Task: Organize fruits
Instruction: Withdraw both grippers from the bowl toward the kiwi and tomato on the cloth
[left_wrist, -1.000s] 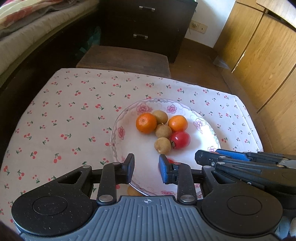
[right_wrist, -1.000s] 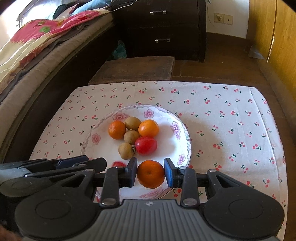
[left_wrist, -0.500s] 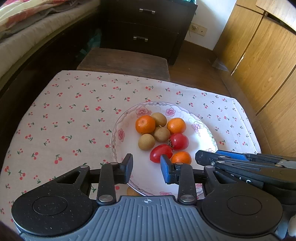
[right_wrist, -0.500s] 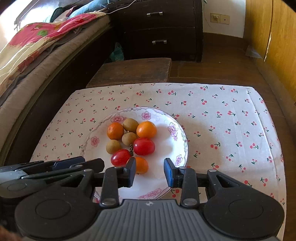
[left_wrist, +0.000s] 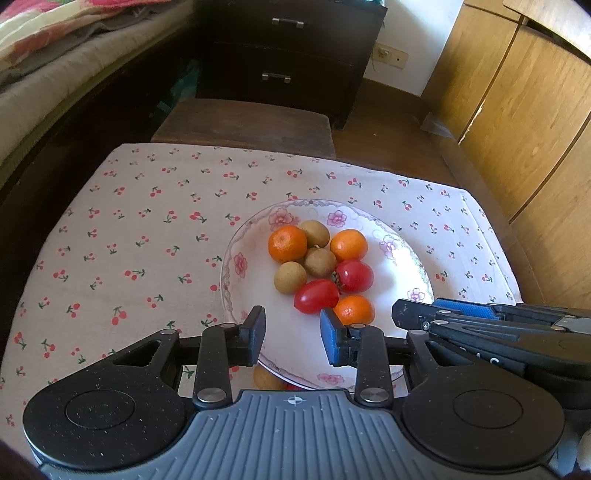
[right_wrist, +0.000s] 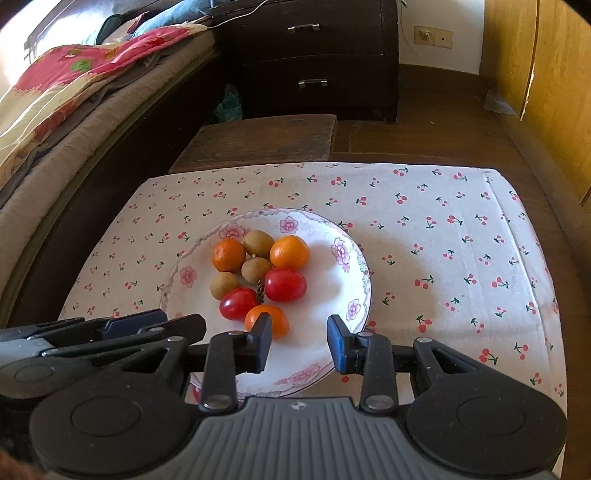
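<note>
The left claw (left_wrist: 291, 332) stands empty with its jaws apart, having just opened a little, over the plate's (left_wrist: 236, 295) near rim. The fruits (left_wrist: 317, 266) lie clustered just beyond it. The right claw (right_wrist: 300, 341) is likewise parted and empty; the nearest orange (right_wrist: 266, 320) sits beside its left finger.

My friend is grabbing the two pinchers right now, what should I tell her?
Left gripper: open, nothing in it, above the near side of the plate.
Right gripper: open, empty too, over the plate's near side.
On the plate: three oranges, three brown fruits, two red tomatoes, all bunched together.
Done: eight pieces are on the plate.
Left: a brown fruit lies on the cloth by the plate's near rim, half hidden behind the left gripper, with something red beside it. Those probably go next.
</note>
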